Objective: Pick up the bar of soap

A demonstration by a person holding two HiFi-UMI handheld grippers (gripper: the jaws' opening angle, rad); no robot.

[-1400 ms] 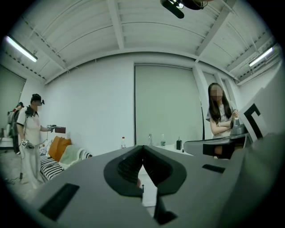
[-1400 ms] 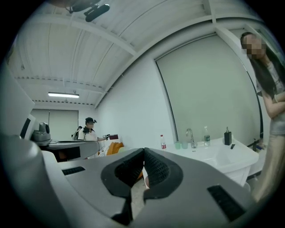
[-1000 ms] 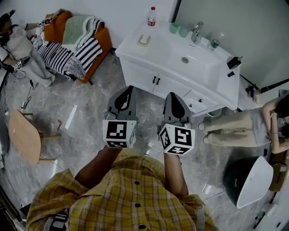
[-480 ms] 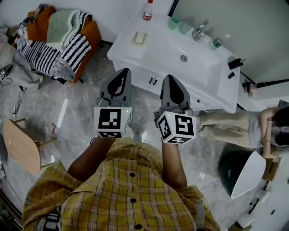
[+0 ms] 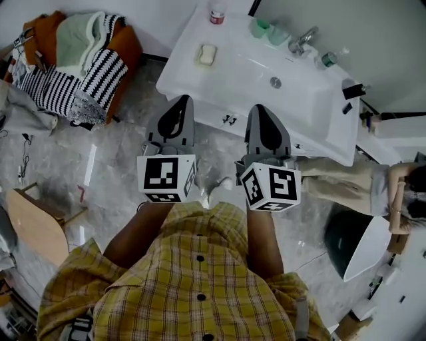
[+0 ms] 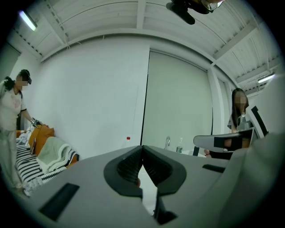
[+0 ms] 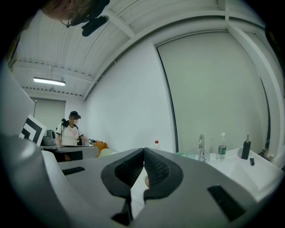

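**Ana:** Are the grippers open?

**Ben:** No. The left gripper (image 6: 142, 150) is shut tight. Its dark, ridged pads (image 6: 130, 165) meet at the tip, and nothing is between them. The right gripper (image 7: 144, 152) is the same, closed up and holding nothing.

**Ana:** What do they look like?

**Ben:** They are grey and smooth, and each comes to a point like a wedge. The left cube (image 5: 166, 178) and the right cube (image 5: 269, 188) sit at their near ends. The cubes are white with black squares.

**Ana:** Where is the soap?

**Ben:** The soap (image 5: 208, 54) lies on the far left part of the white tabletop (image 5: 239, 66). It is a pale block with round corners. A bottle (image 5: 217, 13) with a red cap stands just past it. The sink bowl (image 5: 275, 82) is to its right, and it looks smooth and shiny. A silver tap (image 5: 303, 40) and green cups (image 5: 266, 30) are at the far side.

**Ana:** Is a gripper touching the soap?

**Ben:** No. Both are well apart from it. They hang side by side over the grey, shiny floor (image 5: 120, 166). Their tips point at the white cabinet (image 5: 229, 120) under the tabletop.

**Ana:** How are the arms held?

**Ben:** The left arm (image 5: 140, 243) and the right arm (image 5: 261, 240) are bare and reach forward, close together. They come out of a yellow checked shirt (image 5: 200, 293). The hands are hidden under the cubes.

**Ana:** Anything else?

**Ben:** There is an orange chair (image 5: 130, 50) at the far left. It is piled with soft cloth, some of it striped black and white.
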